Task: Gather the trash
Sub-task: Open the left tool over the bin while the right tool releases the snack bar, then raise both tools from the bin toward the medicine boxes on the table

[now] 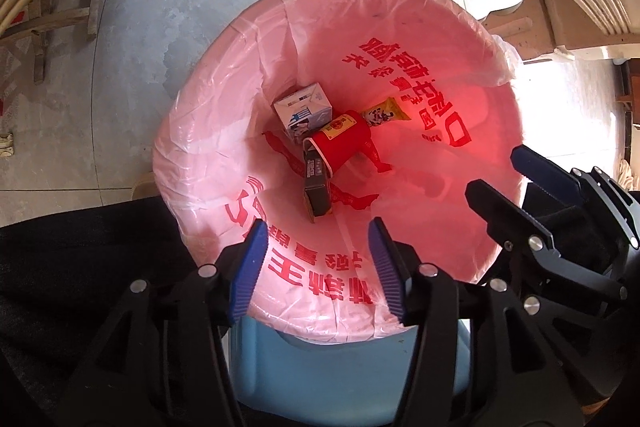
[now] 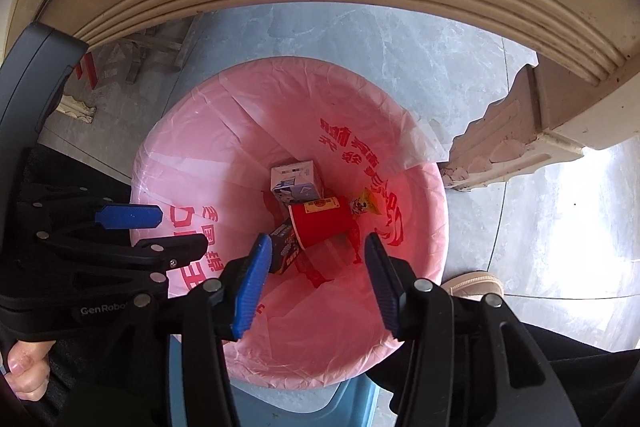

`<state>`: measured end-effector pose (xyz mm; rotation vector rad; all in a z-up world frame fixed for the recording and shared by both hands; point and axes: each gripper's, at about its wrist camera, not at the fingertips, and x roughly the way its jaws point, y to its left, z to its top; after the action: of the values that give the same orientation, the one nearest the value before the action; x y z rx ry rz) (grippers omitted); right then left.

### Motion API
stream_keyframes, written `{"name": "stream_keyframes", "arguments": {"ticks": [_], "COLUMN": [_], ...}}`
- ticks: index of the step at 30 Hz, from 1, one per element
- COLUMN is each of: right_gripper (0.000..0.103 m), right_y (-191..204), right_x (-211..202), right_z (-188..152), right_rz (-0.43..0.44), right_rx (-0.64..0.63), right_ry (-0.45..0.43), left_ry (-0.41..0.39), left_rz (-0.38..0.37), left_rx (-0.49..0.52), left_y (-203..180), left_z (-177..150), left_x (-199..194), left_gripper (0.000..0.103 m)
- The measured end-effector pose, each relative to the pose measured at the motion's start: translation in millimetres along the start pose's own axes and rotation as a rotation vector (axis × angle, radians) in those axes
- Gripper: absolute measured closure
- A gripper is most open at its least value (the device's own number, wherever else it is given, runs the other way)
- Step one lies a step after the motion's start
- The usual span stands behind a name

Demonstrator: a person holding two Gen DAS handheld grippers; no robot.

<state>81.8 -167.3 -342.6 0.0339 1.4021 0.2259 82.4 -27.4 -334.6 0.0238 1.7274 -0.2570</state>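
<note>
Both tools hang over the pink-lined bin (image 1: 208, 131), its bag rim draped outward. The left tool (image 1: 318, 227) is spread, pinching nothing. At the bin's bottom lie a milk carton (image 1: 302, 113), red cup (image 1: 340, 143), dark box (image 1: 318, 193) and yellow wrapper (image 1: 386, 113). The right tool (image 2: 316, 243) is spread, empty.

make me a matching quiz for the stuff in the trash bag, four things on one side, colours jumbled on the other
Things:
1. cup
2. carton
3. wrapper
4. bag

Colours:
A. pink with red print
B. yellow
C. red with a yellow label
D. white and blue

Pairs: 1-C, 2-D, 3-B, 4-A
</note>
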Motion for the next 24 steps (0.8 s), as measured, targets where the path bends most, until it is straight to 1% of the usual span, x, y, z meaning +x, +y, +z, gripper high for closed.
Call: {"name": "stream_keyframes", "arguments": {"ticks": [2,4,6,9,11,12,13,14,15,18,22,24], "right_gripper": [0.053,0.047,0.046,0.045,0.039,0.029,0.024,0.023,0.02,0.013,0.008,0.007], "right_y": [1.6,2.2,4.1,8.1,8.3,8.3,8.6,8.4,8.5,7.1,1.6,-0.5], "right_x": [-4.0,-11.7,-24.0,-54.2,-80.6,-95.1,-111.1,-128.7,-146.8,-197.9,-267.9,-301.4], "right_z": [-0.7,-2.6,-4.2,-5.8,-3.6,-1.0,2.4,5.8,10.1,28.5,64.8,85.2], "right_rz": [0.002,0.013,0.021,0.038,0.05,0.058,0.059,0.055,0.052,0.055,0.079,0.09], "right_rx": [-0.004,-0.001,-0.006,-0.036,-0.061,-0.08,-0.1,-0.121,-0.148,-0.216,-0.294,-0.323], "right_ry": [-0.007,-0.015,-0.029,-0.058,-0.082,-0.093,-0.113,-0.135,-0.151,-0.183,-0.192,-0.205], "left_ry": [-0.016,-0.037,-0.059,-0.081,-0.09,-0.1,-0.12,-0.145,-0.164,-0.211,-0.217,-0.211], "left_rz": [0.023,0.059,0.083,0.117,0.139,0.146,0.152,0.162,0.169,0.171,0.157,0.163], "left_rx": [0.006,0.014,0.039,0.113,0.169,0.196,0.217,0.233,0.243,0.278,0.353,0.398], "left_y": [-0.3,-1.3,-2.9,-7.2,-9.7,-10.9,-11.4,-11.6,-10.8,-11.6,-22.4,-31.0], "left_z": [-2.1,-6.3,-12.7,-24.0,-30.4,-32.5,-33.5,-33.5,-32.1,-23.2,-5.9,3.6], "left_x": [-4.1,-13.3,-28.6,-62.1,-92.4,-109.0,-127.7,-148.9,-168.3,-225.3,-288.7,-316.1], "left_gripper": [0.05,0.05,0.049,0.04,0.037,0.035,0.031,0.029,0.024,0.023,0.022,0.022]}}
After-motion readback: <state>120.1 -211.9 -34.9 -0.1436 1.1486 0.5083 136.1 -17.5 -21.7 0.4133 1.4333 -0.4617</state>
